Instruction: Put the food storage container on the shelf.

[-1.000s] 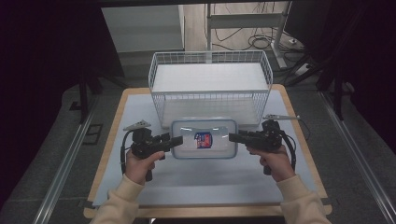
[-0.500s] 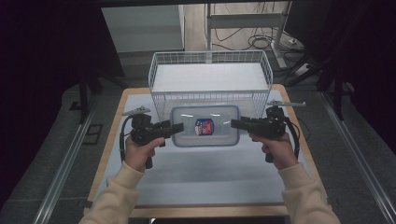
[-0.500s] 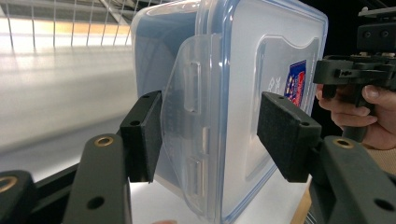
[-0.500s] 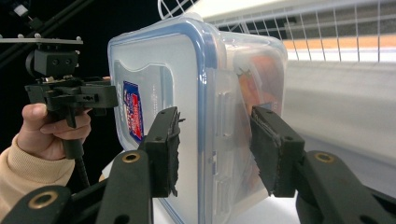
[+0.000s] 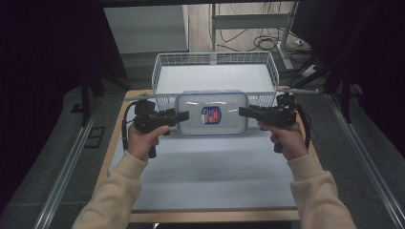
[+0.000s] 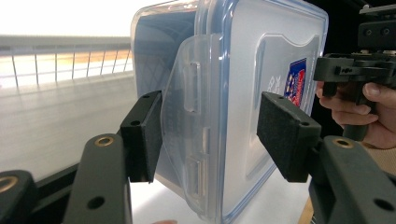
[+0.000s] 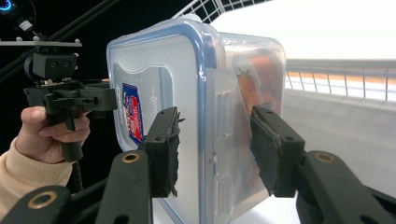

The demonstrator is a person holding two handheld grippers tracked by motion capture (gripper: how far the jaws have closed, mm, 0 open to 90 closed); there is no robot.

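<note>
Clear plastic rectangular box [image 5: 211,114] with blue-rimmed clip lid and red-blue sticker hangs between left gripper [image 5: 180,116] and right gripper [image 5: 243,112], both jaws clamping its ends.

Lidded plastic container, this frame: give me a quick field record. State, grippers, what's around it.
object: clear lidded plastic container, blue seal, red-blue label on lid
position: held up between both grippers, near front wall of wire basket
left gripper: at container's left end, fingers straddling the side latch, one pad off the lid
right gripper: at right end, fingers on both faces
contents: something orange, unclear
surface: white-topped table
</note>
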